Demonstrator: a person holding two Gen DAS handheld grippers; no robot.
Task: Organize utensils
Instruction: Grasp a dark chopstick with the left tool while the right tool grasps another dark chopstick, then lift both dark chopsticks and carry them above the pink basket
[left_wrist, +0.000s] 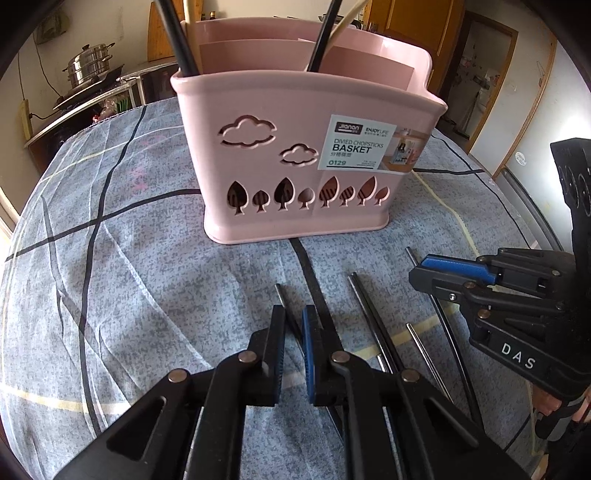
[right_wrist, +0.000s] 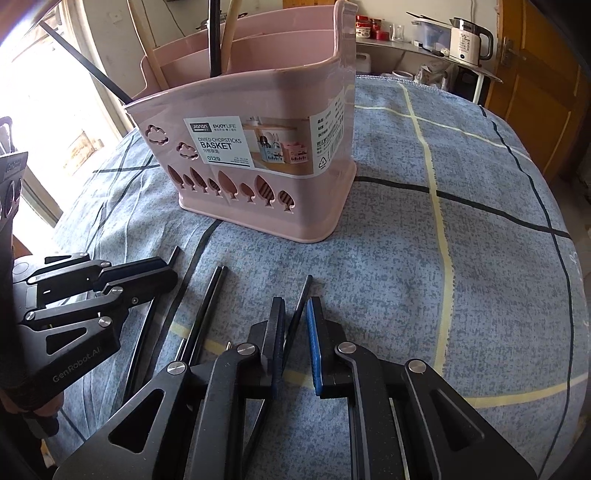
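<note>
Both tongs narrowed on black chopsticks, pink basket behind.
Left tongs (left_wrist: 293, 334) pinch one chopstick (left_wrist: 284, 301) at lower centre; right tongs (right_wrist: 295, 338) pinch another chopstick (right_wrist: 303, 295). Lifting each straight, tip-down, suits dropping into the basket (left_wrist: 295, 122) at upper centre on the cloth-covered bench (left_wrist: 129, 277).

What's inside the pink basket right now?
The pink basket holds upright black chopsticks and pale wooden chopsticks in its divided compartments. Its walls cover their lower ends and the compartment floors.

Daylight floods in from a blown-out window (right_wrist: 48, 110) left of the pink basket (right_wrist: 258, 155), leaving the tablecloth (right_wrist: 406, 277) evenly lit, shadows soft, focus sharp, fisheye bending and dark vignetting at corners.
</note>
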